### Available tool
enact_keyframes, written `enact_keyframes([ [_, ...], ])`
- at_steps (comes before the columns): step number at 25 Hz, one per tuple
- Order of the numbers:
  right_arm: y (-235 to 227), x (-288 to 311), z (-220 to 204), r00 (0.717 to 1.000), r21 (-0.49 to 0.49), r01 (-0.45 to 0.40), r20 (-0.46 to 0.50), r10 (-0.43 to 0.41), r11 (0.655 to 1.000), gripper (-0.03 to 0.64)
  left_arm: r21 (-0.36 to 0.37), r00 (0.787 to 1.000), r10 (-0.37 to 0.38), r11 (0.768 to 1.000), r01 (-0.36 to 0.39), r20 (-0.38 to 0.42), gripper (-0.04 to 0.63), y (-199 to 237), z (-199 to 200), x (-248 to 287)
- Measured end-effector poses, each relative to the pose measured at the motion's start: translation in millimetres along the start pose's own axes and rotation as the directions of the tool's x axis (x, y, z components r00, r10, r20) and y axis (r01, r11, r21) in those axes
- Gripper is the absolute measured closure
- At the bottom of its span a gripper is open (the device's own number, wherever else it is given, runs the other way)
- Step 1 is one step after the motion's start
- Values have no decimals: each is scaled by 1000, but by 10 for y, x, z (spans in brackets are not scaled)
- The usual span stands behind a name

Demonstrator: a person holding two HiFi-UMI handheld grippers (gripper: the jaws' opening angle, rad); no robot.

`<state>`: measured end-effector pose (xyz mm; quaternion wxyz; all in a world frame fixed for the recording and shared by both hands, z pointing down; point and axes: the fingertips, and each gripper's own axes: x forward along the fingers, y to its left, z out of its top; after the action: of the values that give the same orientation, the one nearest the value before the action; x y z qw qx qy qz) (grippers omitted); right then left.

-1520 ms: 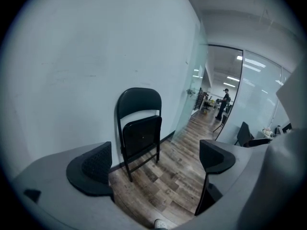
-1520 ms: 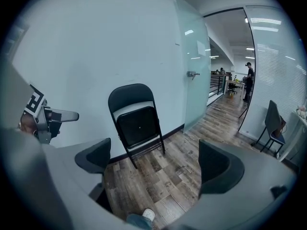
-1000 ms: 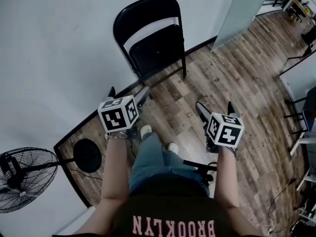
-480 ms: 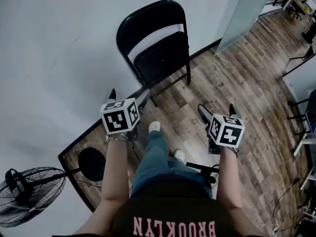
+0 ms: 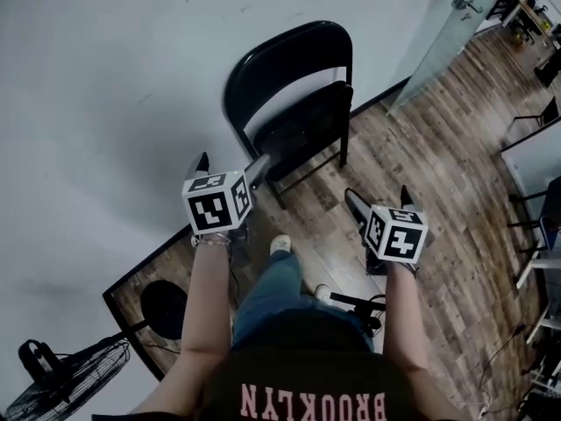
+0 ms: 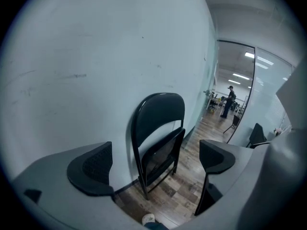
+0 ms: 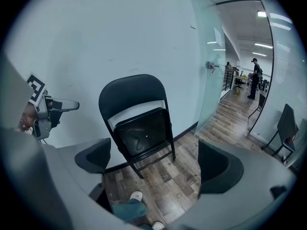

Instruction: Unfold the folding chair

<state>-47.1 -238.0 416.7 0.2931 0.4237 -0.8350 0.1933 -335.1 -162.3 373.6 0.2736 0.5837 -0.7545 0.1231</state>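
A black folding chair leans folded against the pale wall, seat flipped up against the back. It also shows in the left gripper view and the right gripper view. My left gripper is held open just left of the chair's near leg, apart from it. My right gripper is open over the wood floor, to the right of the chair and short of it. Nothing sits between either pair of jaws.
A standing fan with a round base is at the lower left by the wall. A glass partition runs to the right of the chair. A black chair and a person are far down the room.
The view has closed in on the chair as the person steps forward. Both grippers stay open at the same height, now nearer the chair.
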Motion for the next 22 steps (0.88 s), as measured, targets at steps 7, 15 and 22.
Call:
enact_keyframes([
  [7,368,609,339,1000,20,3,-24,-2,1000,51,30,999,-34,999,34,5,26,395,433,517],
  [15,593,979,514,998,32,31,-62,-29,999,51,59,991,-126,990,128,-35,29,501,597,1049],
  [22,691,1197,557,995,23,31,-92,-29,999,51,97,988,-145,984,149,-49,272,569,685,1315],
])
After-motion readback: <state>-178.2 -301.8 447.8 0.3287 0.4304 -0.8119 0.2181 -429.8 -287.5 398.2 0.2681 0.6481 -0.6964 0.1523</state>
